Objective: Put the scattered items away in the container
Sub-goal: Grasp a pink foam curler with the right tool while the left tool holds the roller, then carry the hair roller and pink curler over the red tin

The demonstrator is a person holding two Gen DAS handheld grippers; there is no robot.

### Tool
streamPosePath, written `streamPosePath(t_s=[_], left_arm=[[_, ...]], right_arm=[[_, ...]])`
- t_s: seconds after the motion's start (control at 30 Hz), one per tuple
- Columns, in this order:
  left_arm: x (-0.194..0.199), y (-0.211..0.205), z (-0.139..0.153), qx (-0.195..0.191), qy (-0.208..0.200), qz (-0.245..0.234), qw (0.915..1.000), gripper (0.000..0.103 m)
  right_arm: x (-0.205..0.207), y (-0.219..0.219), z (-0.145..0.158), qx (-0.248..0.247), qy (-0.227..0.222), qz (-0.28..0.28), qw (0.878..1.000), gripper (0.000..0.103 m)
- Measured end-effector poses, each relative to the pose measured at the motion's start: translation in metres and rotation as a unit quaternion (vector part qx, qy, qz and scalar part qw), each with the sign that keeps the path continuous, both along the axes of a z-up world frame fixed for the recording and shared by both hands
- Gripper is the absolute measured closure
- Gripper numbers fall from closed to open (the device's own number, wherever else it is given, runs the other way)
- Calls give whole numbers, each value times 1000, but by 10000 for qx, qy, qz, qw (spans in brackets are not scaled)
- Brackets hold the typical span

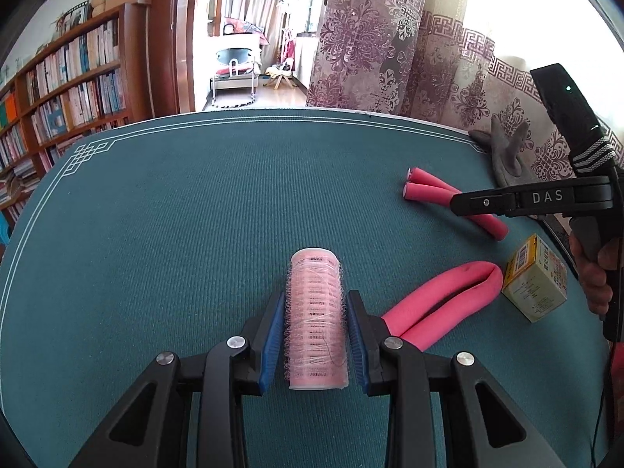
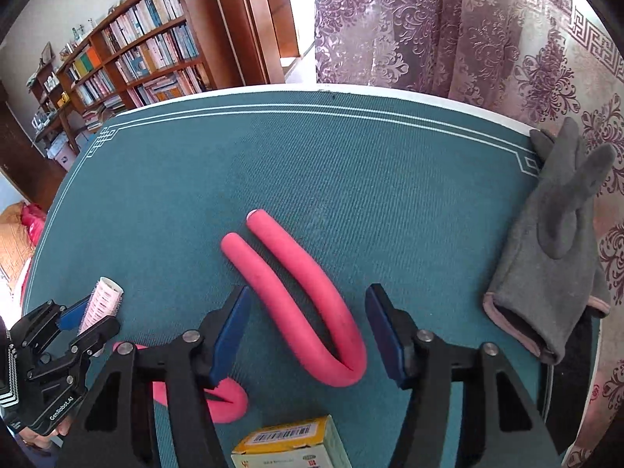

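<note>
My left gripper (image 1: pixel 316 304) is shut on a pale pink bristled hair roller (image 1: pixel 315 269), which lies lengthwise between the blue pads on the green table mat (image 1: pixel 195 214). The right wrist view shows the same grip at the lower left, with the roller (image 2: pixel 104 296) sticking out past the left gripper (image 2: pixel 93 314). My right gripper (image 2: pixel 308 292) is open and straddles a folded pink foam rod (image 2: pixel 347 366); its pads stand clear of the rod on both sides. From the left wrist, the right gripper (image 1: pixel 458 202) hangs over that rod (image 1: pixel 425 185). No container is in view.
A second, thicker pink foam rod (image 1: pixel 440 300) (image 2: pixel 230 401) lies bent between the two grippers. A yellow and white box (image 1: pixel 536 277) (image 2: pixel 296 444) sits near the right hand. A grey glove (image 2: pixel 546 265) (image 1: pixel 507 152) drapes over the mat's right edge beside the curtain.
</note>
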State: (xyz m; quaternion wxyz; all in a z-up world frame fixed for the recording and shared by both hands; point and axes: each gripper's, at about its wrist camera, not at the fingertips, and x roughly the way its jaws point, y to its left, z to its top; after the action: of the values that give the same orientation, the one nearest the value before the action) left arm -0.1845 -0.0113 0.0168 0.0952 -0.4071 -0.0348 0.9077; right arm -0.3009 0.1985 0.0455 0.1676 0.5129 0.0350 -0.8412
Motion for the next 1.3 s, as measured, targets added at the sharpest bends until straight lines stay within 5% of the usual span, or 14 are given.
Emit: streamPosePath(t_s=[0.13,0.2,0.3,0.57,0.87,1.3], left_arm=[[-1,2,0,-48,9,1,10000,70],[-1,3,1,-117,20,11,9999,70],[2,5,2,-144,45,16,9999,72],[22,13,22,-113,285,-55,9995,73],[63,39,58,-104,566,-377,9976,72],[132,69,75,-19,689,-781,9946,72]], right_arm=[[5,-16,-9,657,208,231,9974,53],[10,-18,-9,616,282,242,9974,68],[19,-13,-5,524,429,10,9977,72],[79,26,47,-241,1241,-590,9902,73],[165,48,70,-720,1516,-790,9826,73],[266,53,77,-234,2066,-1153,9713,73]])
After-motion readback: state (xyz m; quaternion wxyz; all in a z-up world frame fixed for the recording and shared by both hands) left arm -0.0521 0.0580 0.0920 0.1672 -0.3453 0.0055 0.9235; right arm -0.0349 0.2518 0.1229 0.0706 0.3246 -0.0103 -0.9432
